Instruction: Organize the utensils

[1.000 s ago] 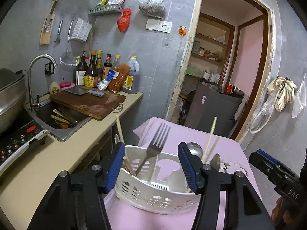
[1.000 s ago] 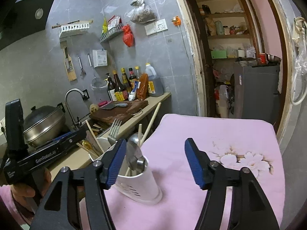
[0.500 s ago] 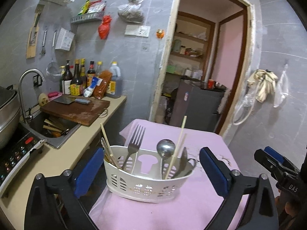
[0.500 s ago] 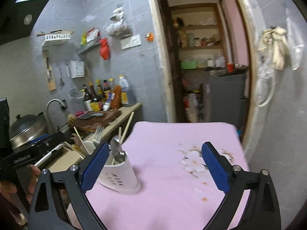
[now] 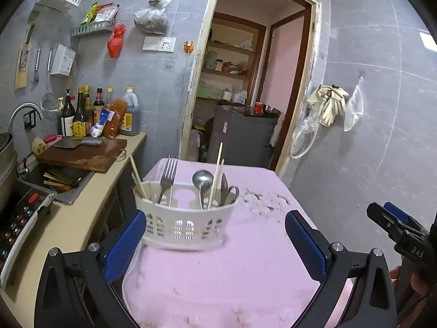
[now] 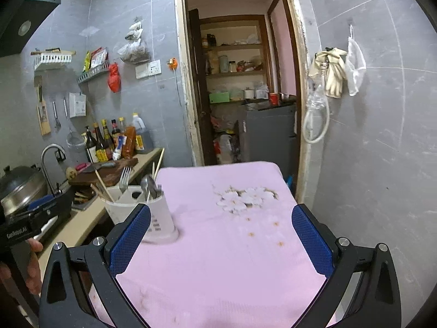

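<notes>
A white slotted utensil caddy [image 5: 185, 225] [image 6: 161, 220] stands on the pink-clothed table [image 5: 245, 273] [image 6: 218, 246], near its left edge. In it stand a fork [image 5: 168, 176] [image 6: 124, 179], a metal ladle [image 5: 202, 181] [image 6: 148, 186] and wooden chopsticks [image 5: 217, 175]. My left gripper [image 5: 215, 242] is open, pulled back in front of the caddy, with nothing between its blue pads. My right gripper [image 6: 221, 242] is open too, over the bare cloth to the right of the caddy. Each gripper shows at the edge of the other's view.
A beige counter [image 5: 73, 218] runs along the left with a sink [image 5: 60, 180], a wooden cutting board [image 5: 84, 154], sauce bottles [image 5: 82, 117] and an induction cooker [image 5: 19, 218]. A doorway [image 6: 240, 95] opens behind the table. A grey wall [image 5: 382, 136] closes the right side.
Both grippers have opened wide and drawn back from the caddy, which now stands alone on the cloth. The right gripper has swung to the right, so the caddy sits further left in its view.
</notes>
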Action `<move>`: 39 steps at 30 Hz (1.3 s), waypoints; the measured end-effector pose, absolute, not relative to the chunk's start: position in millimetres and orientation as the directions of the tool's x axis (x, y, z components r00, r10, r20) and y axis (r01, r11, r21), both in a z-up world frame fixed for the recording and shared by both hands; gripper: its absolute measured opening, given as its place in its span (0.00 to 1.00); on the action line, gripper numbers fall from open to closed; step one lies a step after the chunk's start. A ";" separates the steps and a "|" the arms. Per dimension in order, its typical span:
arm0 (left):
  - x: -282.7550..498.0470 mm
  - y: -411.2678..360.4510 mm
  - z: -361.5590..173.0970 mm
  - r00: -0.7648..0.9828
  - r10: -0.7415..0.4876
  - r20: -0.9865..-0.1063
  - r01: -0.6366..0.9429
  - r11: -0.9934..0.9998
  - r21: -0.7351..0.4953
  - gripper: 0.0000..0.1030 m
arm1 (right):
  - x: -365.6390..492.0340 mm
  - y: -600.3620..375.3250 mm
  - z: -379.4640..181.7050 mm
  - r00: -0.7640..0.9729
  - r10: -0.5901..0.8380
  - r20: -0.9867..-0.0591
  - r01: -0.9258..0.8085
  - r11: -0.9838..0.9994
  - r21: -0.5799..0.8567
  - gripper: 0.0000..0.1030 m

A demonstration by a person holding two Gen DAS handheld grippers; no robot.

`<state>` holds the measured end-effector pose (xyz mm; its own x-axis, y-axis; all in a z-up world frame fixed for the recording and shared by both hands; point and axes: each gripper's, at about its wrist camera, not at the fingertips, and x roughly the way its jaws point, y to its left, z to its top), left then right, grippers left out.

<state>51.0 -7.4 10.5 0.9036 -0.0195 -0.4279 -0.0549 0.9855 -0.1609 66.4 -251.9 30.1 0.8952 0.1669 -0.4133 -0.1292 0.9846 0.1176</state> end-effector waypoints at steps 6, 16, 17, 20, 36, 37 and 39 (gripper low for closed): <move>28.2 -4.4 -0.2 0.897 -0.008 -0.441 -0.064 0.987 -0.149 0.99 | 38.7 -256.5 21.2 0.898 0.144 -0.415 -0.092 0.985 0.144 0.99; 14.1 -2.8 -11.0 0.886 0.013 -0.463 -0.075 0.990 -0.116 0.99 | 36.8 -254.6 11.0 0.881 0.143 -0.452 -0.090 0.986 0.137 0.99; 13.5 -2.5 -11.9 0.885 0.014 -0.466 -0.078 0.990 -0.118 0.99 | 37.5 -254.6 10.1 0.879 0.146 -0.454 -0.092 0.986 0.140 0.99; 13.1 -1.8 -13.1 0.883 0.019 -0.469 -0.083 0.990 -0.116 0.99 | 39.1 -252.3 8.7 0.875 0.152 -0.459 -0.100 0.986 0.136 0.99; 10.6 -4.9 -16.1 0.883 0.061 -0.466 -0.102 0.993 -0.064 0.99 | 39.5 -240.2 6.5 0.880 0.135 -0.455 -0.116 0.991 0.069 0.99; 10.7 -4.8 -16.2 0.883 0.061 -0.466 -0.102 0.993 -0.064 0.99 | 39.5 -239.8 6.6 0.880 0.136 -0.456 -0.117 0.991 0.069 0.99; 10.7 -5.0 -16.6 0.882 0.059 -0.468 -0.101 0.993 -0.066 0.99 | 39.3 -239.6 6.8 0.880 0.136 -0.456 -0.117 0.991 0.069 0.99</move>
<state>10.7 -5.0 -16.6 0.8819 0.0591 -0.4677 -0.1013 0.9927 -0.0655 39.3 -239.6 6.8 0.8796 0.1357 -0.4561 -0.1171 0.9907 0.0690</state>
